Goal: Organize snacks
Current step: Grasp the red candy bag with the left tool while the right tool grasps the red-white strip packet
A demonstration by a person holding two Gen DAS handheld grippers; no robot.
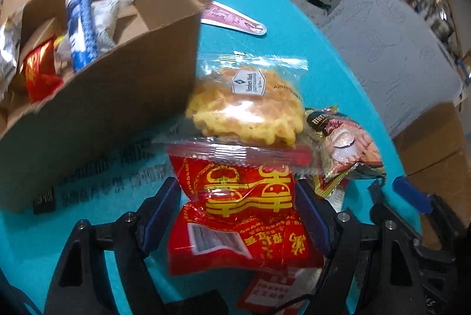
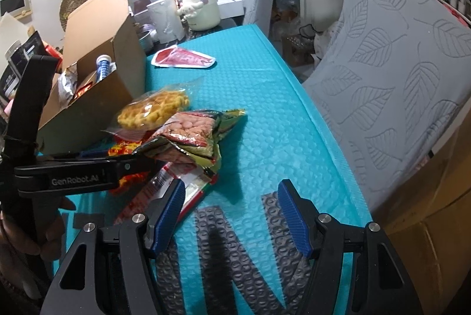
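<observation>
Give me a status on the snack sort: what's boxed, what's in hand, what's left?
Done: the cardboard box already holds a blue tube and several packets. In hand: the left gripper has its fingers around a red packet. Left: the waffle pack, peanut bag and pink sachet on the teal mat. The right gripper is open, holding nothing.
</observation>
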